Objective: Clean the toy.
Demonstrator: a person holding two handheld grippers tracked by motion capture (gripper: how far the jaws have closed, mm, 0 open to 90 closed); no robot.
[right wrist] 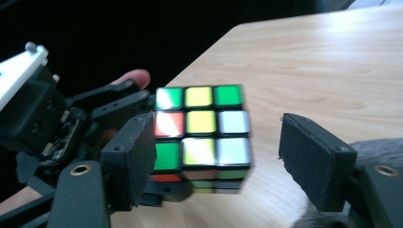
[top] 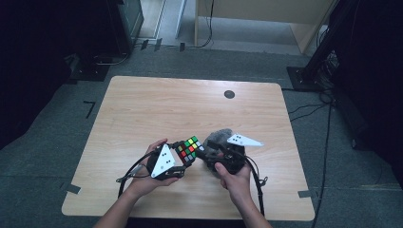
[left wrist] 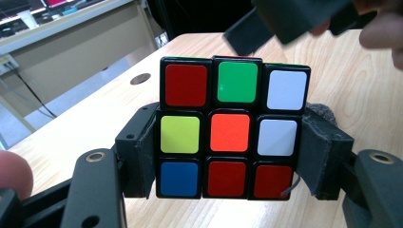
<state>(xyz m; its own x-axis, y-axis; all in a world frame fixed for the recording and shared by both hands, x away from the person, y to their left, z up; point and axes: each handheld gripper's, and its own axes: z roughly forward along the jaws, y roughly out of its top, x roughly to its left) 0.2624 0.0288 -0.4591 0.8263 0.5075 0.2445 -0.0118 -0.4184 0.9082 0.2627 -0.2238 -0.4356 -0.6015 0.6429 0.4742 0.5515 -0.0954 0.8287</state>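
A scrambled colour cube [top: 188,149] hangs above the near middle of the wooden table [top: 190,104]. My left gripper [top: 183,159] is shut on it. In the left gripper view its pads press both sides of the cube [left wrist: 230,133], on the two lower layers. My right gripper [top: 209,154] reaches in from the right. In the right gripper view the cube [right wrist: 202,130] lies between its open jaws [right wrist: 223,166]. The left pad [right wrist: 135,161] is next to the cube, while the right pad [right wrist: 313,159] stands clear of it with a gap.
A grey fuzzy lump [top: 219,136] sits on the table behind my right gripper. A small black disc [top: 229,94] lies near the far edge. Cables [top: 259,185] trail from both grippers toward the front edge. Dark stands and a wooden cabinet [top: 266,14] surround the table.
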